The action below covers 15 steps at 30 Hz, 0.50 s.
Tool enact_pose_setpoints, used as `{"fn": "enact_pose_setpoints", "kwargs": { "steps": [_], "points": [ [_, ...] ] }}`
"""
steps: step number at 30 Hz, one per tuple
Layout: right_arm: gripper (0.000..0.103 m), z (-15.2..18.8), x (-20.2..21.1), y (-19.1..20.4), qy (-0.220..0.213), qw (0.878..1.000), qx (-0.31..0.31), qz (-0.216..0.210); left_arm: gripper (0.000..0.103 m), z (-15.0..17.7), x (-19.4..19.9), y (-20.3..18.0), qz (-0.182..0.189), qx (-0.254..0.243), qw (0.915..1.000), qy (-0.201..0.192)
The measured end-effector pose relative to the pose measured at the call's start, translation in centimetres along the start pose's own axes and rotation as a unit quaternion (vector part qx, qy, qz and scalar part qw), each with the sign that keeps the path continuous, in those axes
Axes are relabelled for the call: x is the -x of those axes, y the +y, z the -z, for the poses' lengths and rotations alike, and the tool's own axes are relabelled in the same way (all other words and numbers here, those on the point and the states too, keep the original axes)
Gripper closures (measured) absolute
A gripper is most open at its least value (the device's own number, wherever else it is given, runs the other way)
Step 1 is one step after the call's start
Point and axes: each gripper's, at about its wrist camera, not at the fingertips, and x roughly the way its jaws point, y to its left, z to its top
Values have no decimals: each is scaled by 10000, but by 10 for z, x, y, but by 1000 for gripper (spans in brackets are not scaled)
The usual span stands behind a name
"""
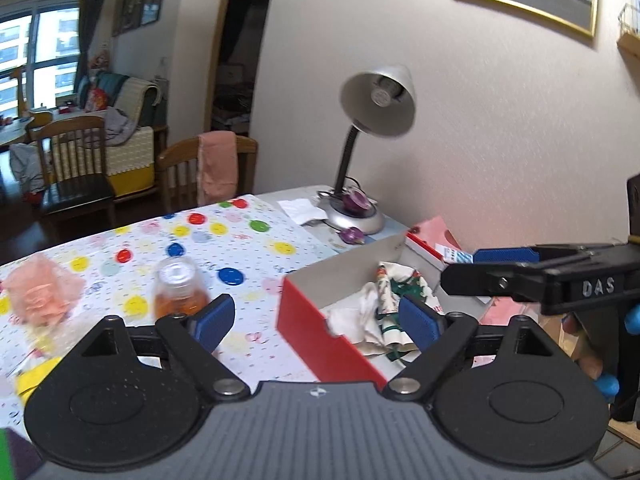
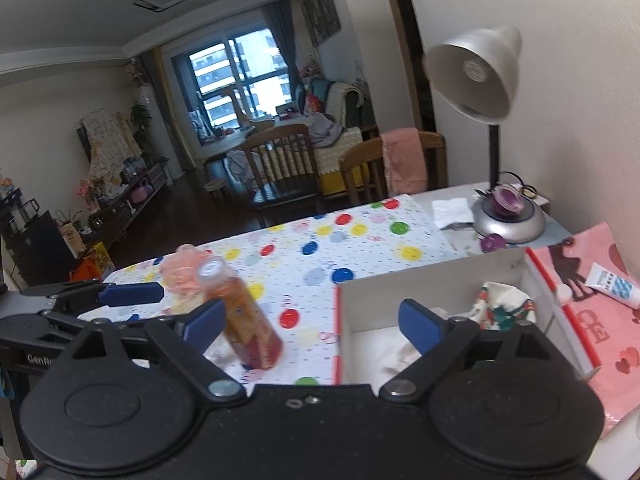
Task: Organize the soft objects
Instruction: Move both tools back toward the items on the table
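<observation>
A red-sided open box (image 1: 320, 332) (image 2: 432, 276) stands on the table and holds a patterned cloth (image 1: 400, 284) (image 2: 504, 304) over white cloth (image 1: 352, 316). A pink mesh puff (image 1: 40, 292) (image 2: 180, 272) lies on the dotted tablecloth at the left. My left gripper (image 1: 316, 320) is open and empty, above the box's near left corner. My right gripper (image 2: 312, 324) is open and empty, above the box's left wall; it also shows from the side in the left wrist view (image 1: 476, 266).
An orange-filled bottle (image 1: 180, 292) (image 2: 244, 316) stands left of the box. A silver desk lamp (image 1: 352, 216) (image 2: 508, 220) is by the wall. A pink bag (image 2: 600, 320) with a tube (image 2: 612, 284) lies right of the box. Chairs stand beyond the table.
</observation>
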Motion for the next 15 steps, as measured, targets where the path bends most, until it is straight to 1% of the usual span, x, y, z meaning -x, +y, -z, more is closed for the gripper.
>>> {"fn": "enact_pose_setpoints", "kwargs": {
  "steps": [1, 3, 4, 7, 11, 15],
  "points": [
    [5, 2, 0, 7, -25, 10000, 41, -29, 11, 2, 5, 4, -24, 27, 10000, -17],
    [3, 6, 1, 22, -92, 9998, 145, -49, 3, 7, 16, 14, -142, 63, 9999, -66],
    [1, 8, 1, 30, -118, 9997, 197, -59, 2, 9, 22, 18, -225, 77, 9997, -99],
    [0, 16, -1, 48, -163, 9995, 224, -148, 2, 17, 38, 36, -393, 161, 9989, -199],
    [0, 25, -9, 72, -84, 9993, 278, -216, 0, 28, 53, 64, -698, 337, 9966, -269],
    [0, 39, -21, 90, 82, 9993, 285, -247, 0, 42, 67, 85, -1095, 259, 9933, -267]
  ]
}}
